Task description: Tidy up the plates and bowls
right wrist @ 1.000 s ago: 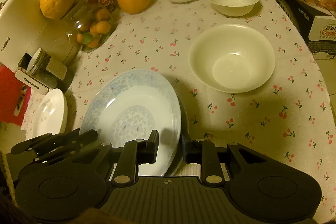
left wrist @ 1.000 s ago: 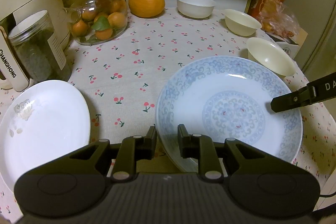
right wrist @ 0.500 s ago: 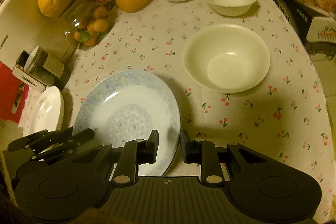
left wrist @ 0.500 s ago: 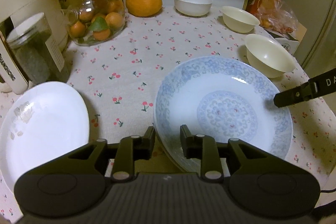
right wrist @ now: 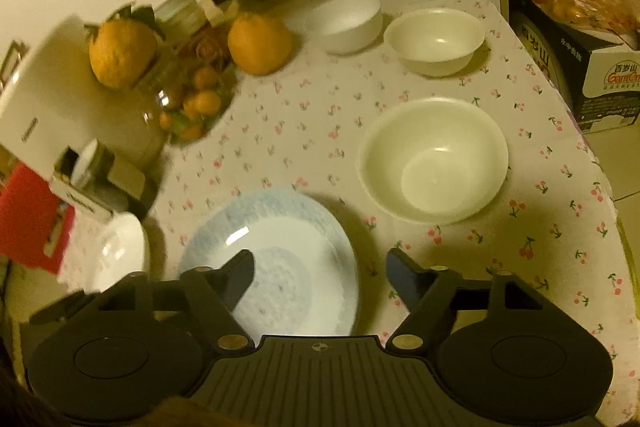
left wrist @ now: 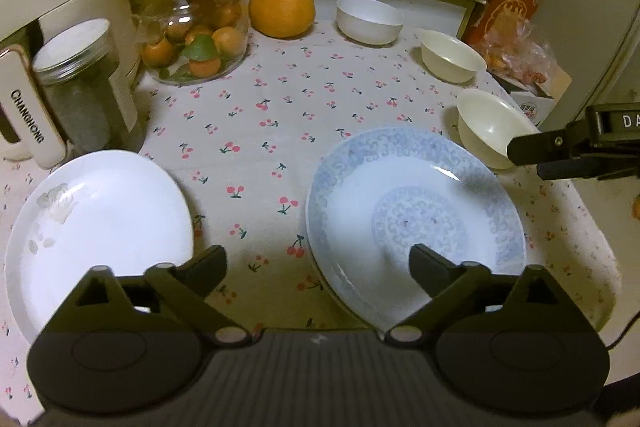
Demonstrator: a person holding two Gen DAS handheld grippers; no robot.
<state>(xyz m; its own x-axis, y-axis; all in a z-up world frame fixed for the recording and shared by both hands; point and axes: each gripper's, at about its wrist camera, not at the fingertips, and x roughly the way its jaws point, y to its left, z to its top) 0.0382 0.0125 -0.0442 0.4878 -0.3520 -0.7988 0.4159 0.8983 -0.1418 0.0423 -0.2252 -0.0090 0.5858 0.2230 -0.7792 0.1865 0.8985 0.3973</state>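
My left tongs and right tongs just sprang wide, empty. Blue plate stacked, resting on desk. White plate, three bowls left unsorted.

- "CHANGHONG" is printed in dark capitals down the pale handle panel of the cream appliance, at the left edge of the cherry-print tablecloth.
- The letters "DA" are read in white on the black body of the right gripper, where it is cut off by the frame edge to the right of the tablecloth.
- On the carton just beyond the right side of the tablecloth, a logo beginning "Gan" is seen under Chinese characters; the rest cannot be made out.
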